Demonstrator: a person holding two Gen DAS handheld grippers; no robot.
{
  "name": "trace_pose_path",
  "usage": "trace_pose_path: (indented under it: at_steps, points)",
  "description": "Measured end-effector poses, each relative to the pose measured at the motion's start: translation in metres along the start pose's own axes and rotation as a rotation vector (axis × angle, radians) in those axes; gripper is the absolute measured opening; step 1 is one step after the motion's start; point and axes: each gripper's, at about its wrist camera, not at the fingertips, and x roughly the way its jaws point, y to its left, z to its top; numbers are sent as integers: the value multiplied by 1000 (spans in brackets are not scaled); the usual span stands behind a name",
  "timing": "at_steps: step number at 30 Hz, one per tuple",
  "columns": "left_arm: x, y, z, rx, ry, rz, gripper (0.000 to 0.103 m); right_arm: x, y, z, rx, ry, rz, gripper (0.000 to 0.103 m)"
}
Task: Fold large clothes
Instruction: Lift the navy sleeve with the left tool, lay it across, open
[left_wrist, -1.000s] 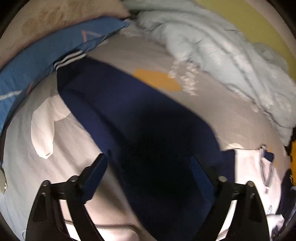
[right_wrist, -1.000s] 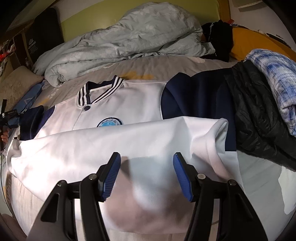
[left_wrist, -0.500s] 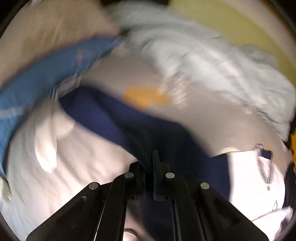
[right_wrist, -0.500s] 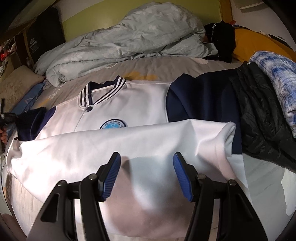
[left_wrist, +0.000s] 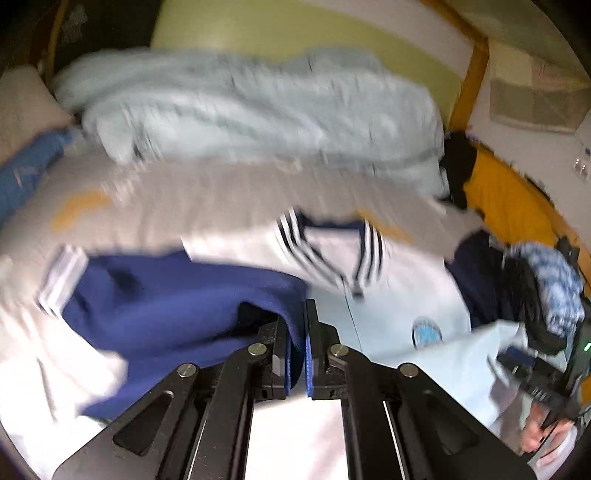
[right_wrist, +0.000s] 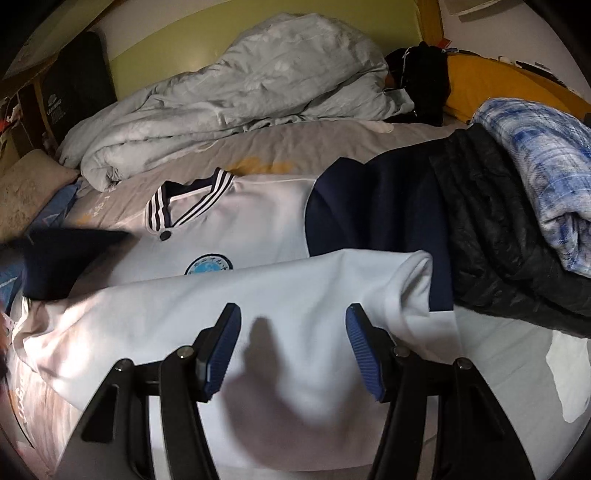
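A white jacket (right_wrist: 236, 236) with navy sleeves and a striped collar (right_wrist: 184, 201) lies face up on the bed, its hem folded up across the chest. My left gripper (left_wrist: 297, 325) is shut on the navy left sleeve (left_wrist: 177, 302) and holds it raised over the white body (left_wrist: 399, 295). That sleeve shows blurred at the left edge (right_wrist: 62, 258) of the right wrist view. My right gripper (right_wrist: 293, 347) hangs open just above the folded white hem (right_wrist: 295, 295), nothing between its fingers. The other navy sleeve (right_wrist: 376, 206) lies flat at the right.
A crumpled pale blue duvet (right_wrist: 236, 99) fills the back of the bed. A black puffer jacket (right_wrist: 498, 236) and a blue plaid garment (right_wrist: 539, 162) are piled at the right. A beige pillow (right_wrist: 26, 192) and blue cloth (left_wrist: 26, 173) lie at the left. A yellow cushion (right_wrist: 498, 85) sits far right.
My left gripper shut on the navy sleeve and swung it right, over the white jacket body. The right gripper stayed put and open.
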Motion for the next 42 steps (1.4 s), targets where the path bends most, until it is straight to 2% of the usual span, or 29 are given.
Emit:
trace_pose_path:
  at_steps: [3,5,7,9,11,15,17,19,21,24,28,30,31,33,34,35,36,38,40,42]
  points:
    - [10,-15,-34,32,67,18,8,-2,-5,1,12,-7,0,56]
    - [7,-19,-50,68,79,25,18,0,-7,1,19,-4,-3,56]
    - [-8,-19,-63,100,62,13,22,0,-8,1,26,-1,0,56]
    - [-28,-10,-66,114,18,26,33,-1,-6,1,24,-1,4,56]
    - [-46,1,-62,81,-35,40,50,-5,-2,0,10,-10,11,56]
    - [-66,38,-33,-5,-99,111,64,-9,7,-2,-26,-24,13,56]
    - [-69,67,-15,-58,-102,197,71,-7,9,-3,-30,-17,11,56]
    - [-65,102,0,-138,-66,287,76,-1,9,-2,-25,-3,12,56]
    - [-57,143,9,-240,-27,315,76,4,9,-2,-19,10,11,56]
    - [-37,181,14,-321,40,314,75,8,12,-2,-30,19,13,56]
    - [-5,209,14,-407,115,266,75,11,19,-3,-53,21,14,56]
    - [8,215,15,-439,144,266,74,14,20,-3,-56,28,16,56]
    - [15,217,16,-451,159,272,71,15,20,-4,-57,32,15,56]
    - [25,222,14,-457,175,296,49,16,21,-4,-59,36,14,56]
    - [26,222,14,-448,168,327,24,16,20,-4,-58,36,15,56]
    - [25,220,13,-430,155,344,13,15,19,-4,-57,33,14,56]
    - [19,215,14,-409,125,332,10,14,19,-3,-55,30,11,56]
    - [0,202,17,-350,42,333,9,14,17,-2,-49,24,2,56]
    - [-23,176,23,-258,-43,346,9,12,15,-1,-40,18,-3,56]
    - [-49,142,34,-165,-136,312,9,10,14,0,-39,6,-10,56]
